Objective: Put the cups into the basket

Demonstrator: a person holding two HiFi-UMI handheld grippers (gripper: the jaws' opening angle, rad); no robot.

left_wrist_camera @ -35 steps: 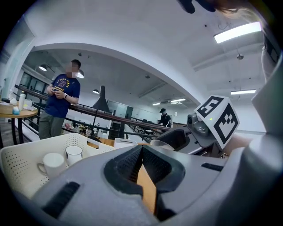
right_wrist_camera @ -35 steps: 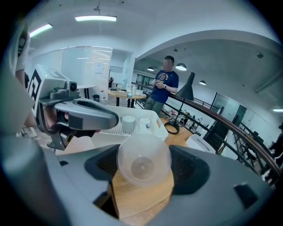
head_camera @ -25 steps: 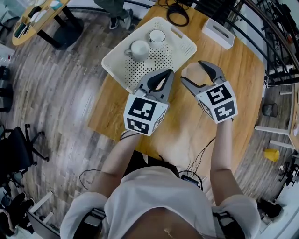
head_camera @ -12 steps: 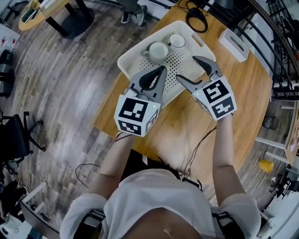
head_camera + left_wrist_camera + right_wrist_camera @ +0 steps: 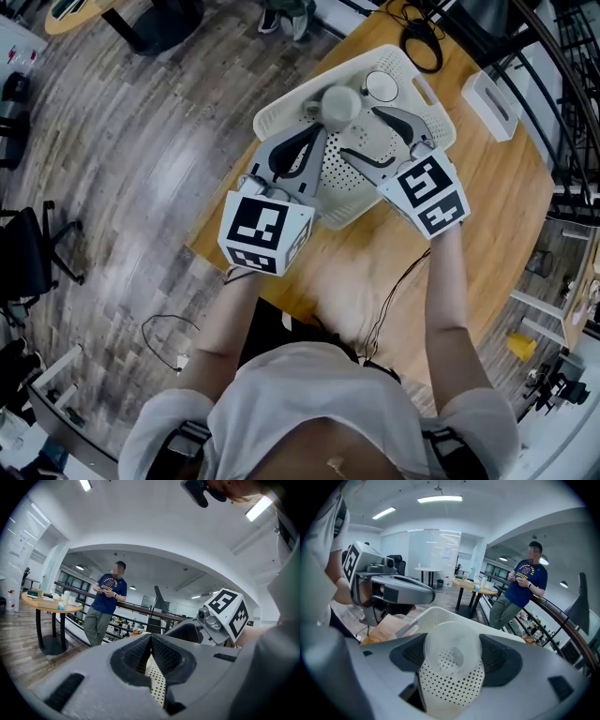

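Your wooden worktop [image 5: 487, 187] carries the white perforated plastic basket [image 5: 270, 114], which sits towards its far left corner. Both of your claws reach over that basket, the left one above its near left part, the right one above its near right part.

Your left claw [image 5: 317, 139] is closed, tips together, with nothing between them; in the left gripper view only the basket's dotted floor shows through the gap behind the tips.

Your right claw [image 5: 382, 142] stands wide and grips a clear plastic cup [image 5: 452, 644], one jaw on either side of it. In the right gripper view the cup's open mouth faces the camera, and the basket's holes show through its wall. I cannot tell whether it touches the basket floor.

Two more cups already sit in the basket's far part: a round white cup [image 5: 340, 101] just beyond your left claw, and a second white cup [image 5: 380, 86] beside it, its open rim turned up.
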